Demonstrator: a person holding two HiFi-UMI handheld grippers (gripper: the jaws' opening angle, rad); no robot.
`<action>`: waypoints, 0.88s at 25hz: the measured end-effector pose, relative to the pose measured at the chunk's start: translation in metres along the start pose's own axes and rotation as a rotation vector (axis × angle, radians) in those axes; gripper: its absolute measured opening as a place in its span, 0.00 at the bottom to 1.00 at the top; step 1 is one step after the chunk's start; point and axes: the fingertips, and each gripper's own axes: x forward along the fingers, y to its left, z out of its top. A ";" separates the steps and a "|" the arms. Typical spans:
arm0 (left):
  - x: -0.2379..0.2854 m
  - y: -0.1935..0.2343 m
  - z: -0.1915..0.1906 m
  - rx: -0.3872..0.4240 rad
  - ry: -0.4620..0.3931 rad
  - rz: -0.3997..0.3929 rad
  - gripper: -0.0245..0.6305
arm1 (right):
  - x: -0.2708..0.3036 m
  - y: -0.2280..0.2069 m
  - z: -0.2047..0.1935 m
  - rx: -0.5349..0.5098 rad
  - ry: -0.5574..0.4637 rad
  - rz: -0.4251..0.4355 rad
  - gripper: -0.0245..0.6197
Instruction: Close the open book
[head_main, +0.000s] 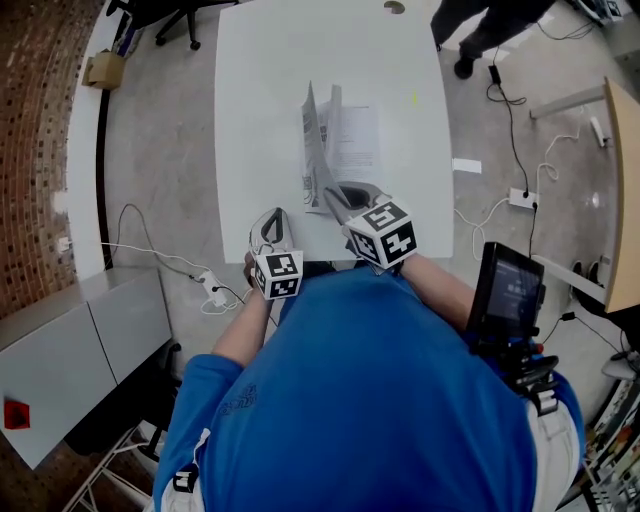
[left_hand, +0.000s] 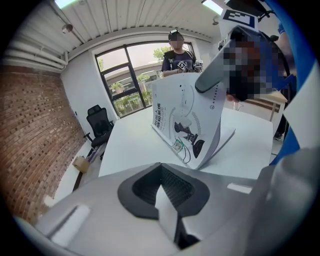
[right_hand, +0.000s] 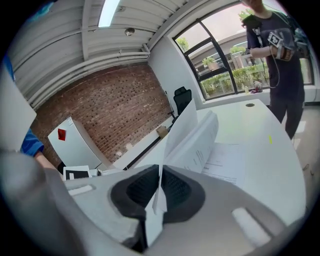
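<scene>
Head view: book (head_main: 350, 140) lay at the middle of the white table (head_main: 260, 100), at 12 o'clock from the wearer. It was part open. The right-hand pages lay flat on the table, and the left cover with a sheaf of pages stood raised, nearly upright, leaning toward 3 o'clock.

Right tool (head_main: 335, 195) was at the book's 6 o'clock edge, clamped on the raised part. Right gripper view: jaws of the right tool (right_hand: 160, 185) were pressed together on a thin sheet edge of the book (right_hand: 200, 140), with the printed pages fanning out beyond it.

Left tool (head_main: 272, 218) was at about 8 o'clock of the book, over the near edge of the table, apart from the book. Left gripper view: jaws of the left tool (left_hand: 162, 182) were together with nothing between them. Beyond them, at 1 o'clock, the book's illustrated cover (left_hand: 187, 120) stood tilted up off the table (left_hand: 130, 145).

A person (head_main: 480, 25) stood on the floor off the table's far corner, at 1 o'clock. An office chair (left_hand: 97, 122) stood by the brick wall (left_hand: 35, 130), at 10 o'clock in the left gripper view.
</scene>
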 end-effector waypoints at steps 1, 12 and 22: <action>0.000 0.003 0.000 -0.002 0.000 0.000 0.05 | 0.002 0.004 0.003 -0.010 -0.001 0.004 0.07; 0.006 0.002 0.012 0.022 -0.017 -0.040 0.05 | 0.002 0.005 0.018 -0.027 -0.035 -0.020 0.06; -0.014 0.069 -0.038 -0.007 -0.036 -0.041 0.05 | 0.088 0.058 0.003 -0.058 0.033 -0.043 0.06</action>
